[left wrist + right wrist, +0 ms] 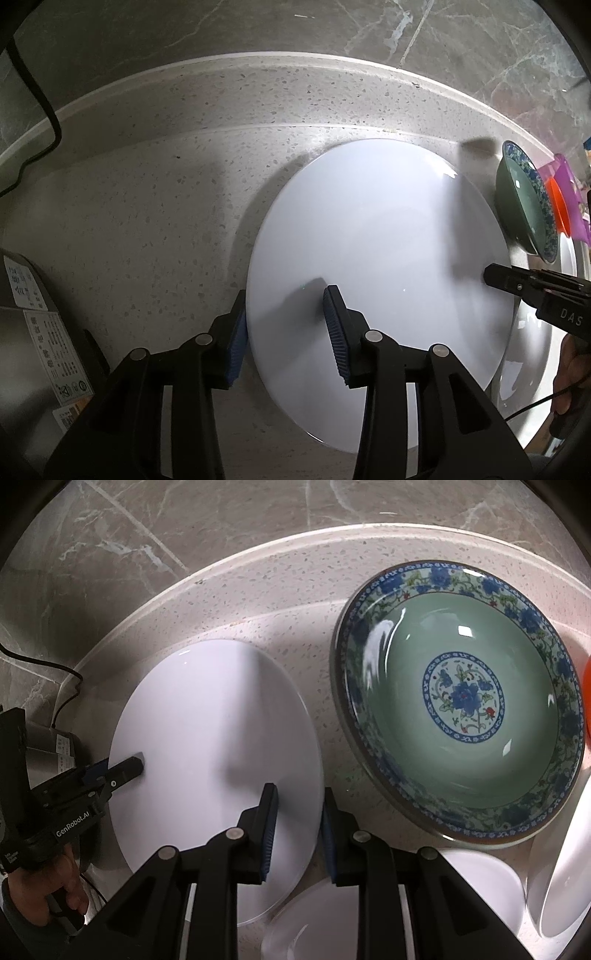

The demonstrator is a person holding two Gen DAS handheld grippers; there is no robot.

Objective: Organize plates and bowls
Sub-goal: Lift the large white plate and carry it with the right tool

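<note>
A large white plate lies on the speckled counter; it also shows in the right wrist view. My left gripper is open, its fingers straddling the plate's left rim. My right gripper is open, its fingers straddling the plate's right rim; its tip shows in the left wrist view. A green bowl with a blue floral border sits right of the plate, seen also in the left wrist view. White bowls lie in front.
A marble wall runs behind the counter's raised back edge. A metal appliance with labels and a black cable stand at the left. Orange and purple plastic items lie at the far right.
</note>
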